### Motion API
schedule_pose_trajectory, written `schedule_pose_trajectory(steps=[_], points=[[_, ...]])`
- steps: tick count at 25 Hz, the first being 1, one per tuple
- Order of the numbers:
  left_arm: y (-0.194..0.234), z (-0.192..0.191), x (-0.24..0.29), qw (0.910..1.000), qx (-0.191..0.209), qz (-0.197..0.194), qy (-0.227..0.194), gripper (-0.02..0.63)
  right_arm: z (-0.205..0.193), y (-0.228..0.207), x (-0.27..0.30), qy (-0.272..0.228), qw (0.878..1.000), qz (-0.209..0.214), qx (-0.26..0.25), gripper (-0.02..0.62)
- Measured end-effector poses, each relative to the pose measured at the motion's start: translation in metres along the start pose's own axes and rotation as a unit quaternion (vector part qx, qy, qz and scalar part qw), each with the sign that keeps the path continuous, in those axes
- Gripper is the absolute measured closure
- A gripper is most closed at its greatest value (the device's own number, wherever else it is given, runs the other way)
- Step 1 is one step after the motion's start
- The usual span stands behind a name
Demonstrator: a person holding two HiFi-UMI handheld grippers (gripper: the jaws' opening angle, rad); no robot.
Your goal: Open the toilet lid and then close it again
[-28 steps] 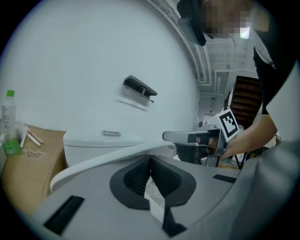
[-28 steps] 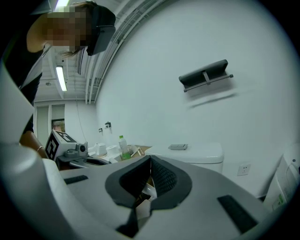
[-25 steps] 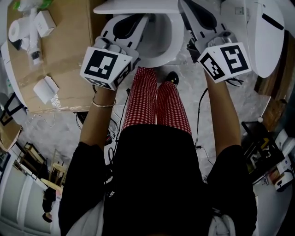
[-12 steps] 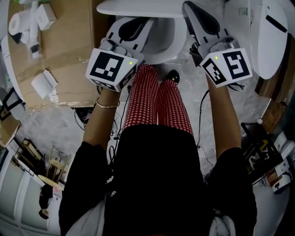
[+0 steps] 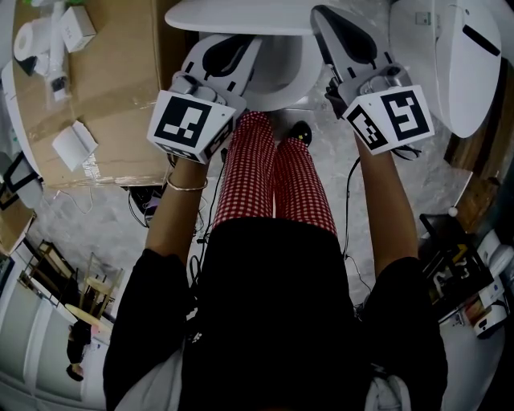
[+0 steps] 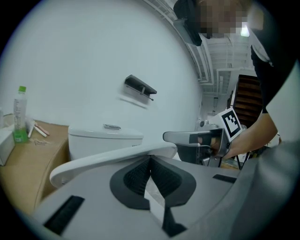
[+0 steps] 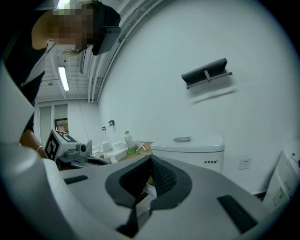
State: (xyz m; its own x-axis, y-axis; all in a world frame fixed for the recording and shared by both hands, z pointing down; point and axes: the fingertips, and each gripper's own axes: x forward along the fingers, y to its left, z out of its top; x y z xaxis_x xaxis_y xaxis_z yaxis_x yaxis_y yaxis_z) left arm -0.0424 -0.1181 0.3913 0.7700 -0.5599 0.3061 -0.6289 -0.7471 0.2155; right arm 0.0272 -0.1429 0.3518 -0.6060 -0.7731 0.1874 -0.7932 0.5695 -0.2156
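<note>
The white toilet lid (image 5: 281, 72) lies low over the bowl in front of the tank (image 5: 241, 12) in the head view. My left gripper (image 5: 229, 44) hangs over the lid's left edge. My right gripper (image 5: 329, 24) is over its right edge. In the left gripper view the left gripper (image 6: 150, 159) has its dark pads meeting at the tips with nothing between them. The lid's curved rim (image 6: 108, 161) runs just behind them, below the tank (image 6: 105, 136). In the right gripper view the right gripper (image 7: 151, 159) is also shut and empty, with the tank (image 7: 190, 150) beyond.
A cardboard-covered table (image 5: 120, 80) with small boxes stands at the left, and a green bottle (image 6: 19, 115) is on it. Another white fixture (image 5: 470, 56) stands at the right. Red checked trousers (image 5: 273, 177) are close to the bowl. A black holder (image 7: 206, 75) hangs on the wall.
Both grippers have only drifted slightly over the toilet's front. Their jaws and the lid look the same.
</note>
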Motion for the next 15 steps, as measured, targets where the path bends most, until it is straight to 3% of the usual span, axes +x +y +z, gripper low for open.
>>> schedule_pose_trajectory(steps=[15], points=[[-0.012,-0.019,-0.010,0.9997,-0.021,0.010,-0.001,0.601,-0.020,0.012,-0.013,0.010,1.000,0.005,0.001,0.575]])
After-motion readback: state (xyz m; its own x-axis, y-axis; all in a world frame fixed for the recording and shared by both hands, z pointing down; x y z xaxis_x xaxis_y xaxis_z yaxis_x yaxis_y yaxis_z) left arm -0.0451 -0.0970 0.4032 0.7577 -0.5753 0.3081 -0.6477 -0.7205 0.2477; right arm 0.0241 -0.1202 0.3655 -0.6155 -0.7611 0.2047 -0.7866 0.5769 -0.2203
